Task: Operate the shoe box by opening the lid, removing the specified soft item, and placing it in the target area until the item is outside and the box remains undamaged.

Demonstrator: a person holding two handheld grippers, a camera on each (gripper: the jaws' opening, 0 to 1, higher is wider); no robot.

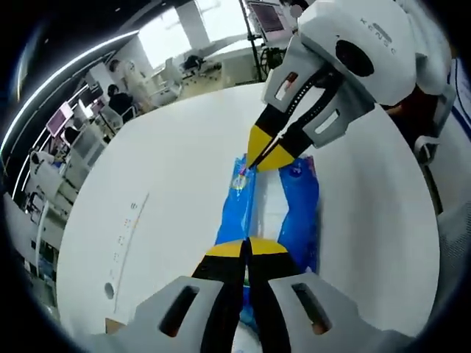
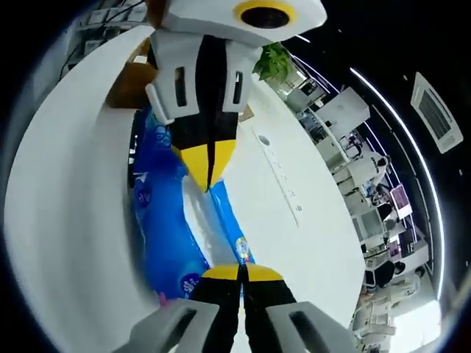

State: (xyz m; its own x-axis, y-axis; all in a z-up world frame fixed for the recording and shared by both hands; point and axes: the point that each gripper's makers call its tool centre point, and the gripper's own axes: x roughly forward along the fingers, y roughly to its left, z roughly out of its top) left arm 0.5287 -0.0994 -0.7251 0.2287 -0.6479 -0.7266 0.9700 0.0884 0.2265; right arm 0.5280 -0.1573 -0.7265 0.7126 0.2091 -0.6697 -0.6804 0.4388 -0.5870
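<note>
you were at the placing step: the soft blue and white plastic-wrapped pack (image 1: 280,209) lay stretched out on the round white bench (image 1: 169,162), outside the brown cardboard shoe box (image 2: 132,82), whose corner showed at the bench's far edge in the right gripper view, behind your left gripper (image 2: 208,170). judging by that, the removal looked done and what remained was to settle the pack flat in the target area and let go, one end at a time so the wrapper didn't spring or drag; i couldn't make out any marked target area

your left gripper (image 1: 246,248) had its yellow-tipped fingers (image 1: 224,250) pressed together with no gap, pinching the near end of the pack. your right gripper (image 1: 263,153) came in from the top right of the left gripper view, its fingers closed to a point on the far end of the pack, by the small coloured label. in the right gripper view the right gripper (image 2: 241,273) likewise showed its fingers shut tight on the wrapper's edge, the pack (image 2: 165,235) running between the two grippers. beyond the bench an office with desks and monitors (image 1: 62,118) stood well apart
</note>
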